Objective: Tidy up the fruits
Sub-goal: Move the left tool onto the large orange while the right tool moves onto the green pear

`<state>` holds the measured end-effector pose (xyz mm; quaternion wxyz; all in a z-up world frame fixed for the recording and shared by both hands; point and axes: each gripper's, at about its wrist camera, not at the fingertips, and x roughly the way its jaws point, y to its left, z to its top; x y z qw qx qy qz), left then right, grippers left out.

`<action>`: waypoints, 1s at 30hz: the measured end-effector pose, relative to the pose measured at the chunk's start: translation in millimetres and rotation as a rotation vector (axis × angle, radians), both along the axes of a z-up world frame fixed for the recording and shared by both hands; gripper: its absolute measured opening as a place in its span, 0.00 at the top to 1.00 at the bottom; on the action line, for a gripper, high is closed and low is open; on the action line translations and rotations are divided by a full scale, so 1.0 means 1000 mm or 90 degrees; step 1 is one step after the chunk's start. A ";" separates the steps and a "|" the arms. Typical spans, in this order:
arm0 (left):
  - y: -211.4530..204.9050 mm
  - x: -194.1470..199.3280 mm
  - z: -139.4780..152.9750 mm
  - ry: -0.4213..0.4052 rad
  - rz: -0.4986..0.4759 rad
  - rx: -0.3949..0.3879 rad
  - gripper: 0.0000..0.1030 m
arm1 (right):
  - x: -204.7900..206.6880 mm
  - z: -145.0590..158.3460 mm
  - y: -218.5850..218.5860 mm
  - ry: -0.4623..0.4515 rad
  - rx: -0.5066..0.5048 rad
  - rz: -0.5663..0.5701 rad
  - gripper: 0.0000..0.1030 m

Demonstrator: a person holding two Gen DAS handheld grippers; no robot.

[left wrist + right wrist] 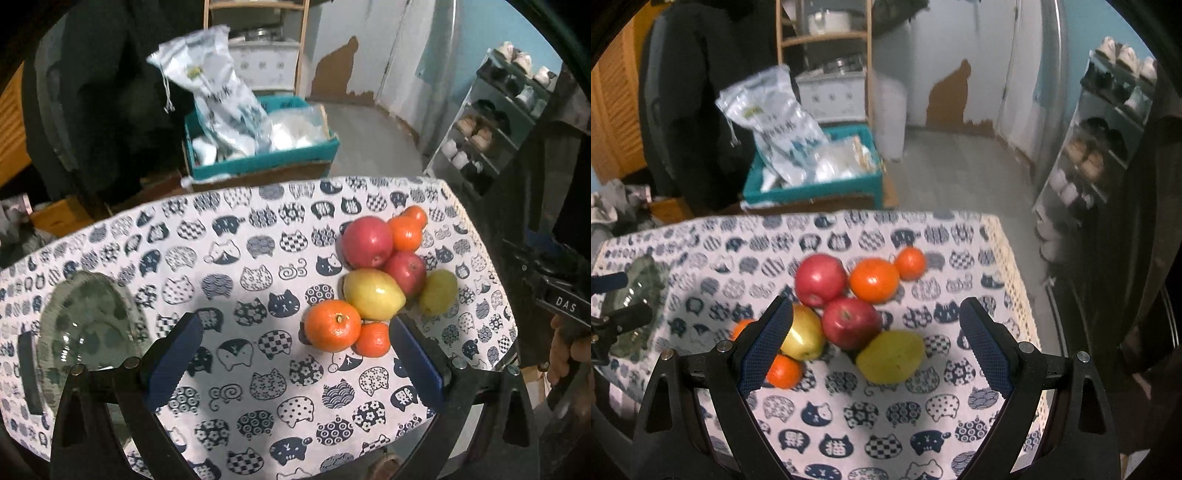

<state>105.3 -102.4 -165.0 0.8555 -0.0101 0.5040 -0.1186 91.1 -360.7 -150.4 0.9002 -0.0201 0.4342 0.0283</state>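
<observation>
While both tools gape | fruit pile (846,317) beside glass bowl (85,325)

teal crate (258,162), plastic bags (221,96), shoe rack (491,122)

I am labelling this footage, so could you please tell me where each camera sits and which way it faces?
Left wrist: on the left gripper, above the near table edge, facing the fruit pile ahead-right and glass bowl at left; both fingers show, open.
Right wrist: on the right gripper, above the fruit pile; open fingers show.
Shared: cat-print tablecloth, fruit, bowl, teal box.
</observation>
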 end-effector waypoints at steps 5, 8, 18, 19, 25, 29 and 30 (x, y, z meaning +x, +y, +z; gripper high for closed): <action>-0.012 0.012 -0.027 0.028 -0.011 0.006 0.01 | 0.011 -0.026 -0.006 0.045 -0.008 -0.005 0.13; -0.019 0.016 -0.040 0.048 -0.020 0.007 0.01 | 0.017 -0.044 -0.012 0.080 -0.002 -0.007 0.13; -0.039 0.033 -0.079 0.102 -0.044 0.016 0.01 | 0.028 -0.096 -0.021 0.171 -0.003 -0.011 0.13; -0.040 0.034 -0.082 0.106 -0.045 0.019 0.01 | 0.029 -0.101 -0.022 0.176 -0.006 -0.009 0.13; -0.044 0.040 -0.104 0.139 -0.048 0.022 0.01 | 0.032 -0.115 -0.022 0.195 -0.010 -0.002 0.13; -0.045 0.044 -0.115 0.151 -0.053 0.029 0.01 | 0.036 -0.125 -0.023 0.208 -0.012 0.000 0.13; -0.044 0.045 -0.118 0.158 -0.055 0.019 0.01 | 0.037 -0.126 -0.024 0.208 -0.007 0.002 0.13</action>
